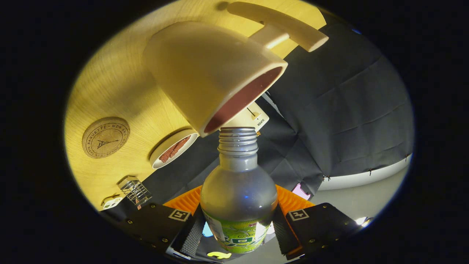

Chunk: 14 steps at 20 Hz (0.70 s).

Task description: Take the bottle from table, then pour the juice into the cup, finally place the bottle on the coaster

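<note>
Both fingers [190, 234] of the hand-held gripper [238, 231] pinched the uncapped bottle [238, 194], its mouth at the cup [209, 69] rim; the coaster [105, 137] lay on the worktop [110, 88].

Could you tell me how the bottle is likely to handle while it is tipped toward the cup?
The bottle looks like clear, smooth plastic, so it may slip or flex between the gripper fingers. It appears nearly empty, so probably light. With no cap on, its mouth sits at the cup rim.
</note>
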### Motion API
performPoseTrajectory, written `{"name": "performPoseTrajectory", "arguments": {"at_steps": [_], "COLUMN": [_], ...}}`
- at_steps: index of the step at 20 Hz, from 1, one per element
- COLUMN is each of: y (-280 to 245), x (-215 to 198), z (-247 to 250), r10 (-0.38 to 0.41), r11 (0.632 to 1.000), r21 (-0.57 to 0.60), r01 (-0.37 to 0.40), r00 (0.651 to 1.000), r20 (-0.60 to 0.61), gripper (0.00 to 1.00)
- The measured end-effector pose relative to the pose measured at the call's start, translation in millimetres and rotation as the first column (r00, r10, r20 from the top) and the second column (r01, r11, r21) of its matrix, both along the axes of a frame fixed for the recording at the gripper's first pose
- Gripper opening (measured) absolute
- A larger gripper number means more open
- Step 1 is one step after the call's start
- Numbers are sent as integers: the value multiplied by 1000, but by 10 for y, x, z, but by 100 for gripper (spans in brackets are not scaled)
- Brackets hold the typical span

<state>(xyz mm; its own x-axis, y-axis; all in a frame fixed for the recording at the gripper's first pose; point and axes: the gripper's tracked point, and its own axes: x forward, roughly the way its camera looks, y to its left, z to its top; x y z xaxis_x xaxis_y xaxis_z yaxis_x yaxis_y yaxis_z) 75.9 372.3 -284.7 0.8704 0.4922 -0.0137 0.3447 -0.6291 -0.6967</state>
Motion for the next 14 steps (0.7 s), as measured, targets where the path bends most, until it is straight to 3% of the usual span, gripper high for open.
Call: {"name": "performPoseTrajectory", "arguments": {"at_steps": [10,14], "y": [-100,-228], "x": [12,19], "z": [-110,-108], "r10": [-27,-53], "r11": [995,980], "r21": [89,185], "r01": [34,77], "r00": [997,990], "r20": [-74,-132], "gripper": [81,81]}}
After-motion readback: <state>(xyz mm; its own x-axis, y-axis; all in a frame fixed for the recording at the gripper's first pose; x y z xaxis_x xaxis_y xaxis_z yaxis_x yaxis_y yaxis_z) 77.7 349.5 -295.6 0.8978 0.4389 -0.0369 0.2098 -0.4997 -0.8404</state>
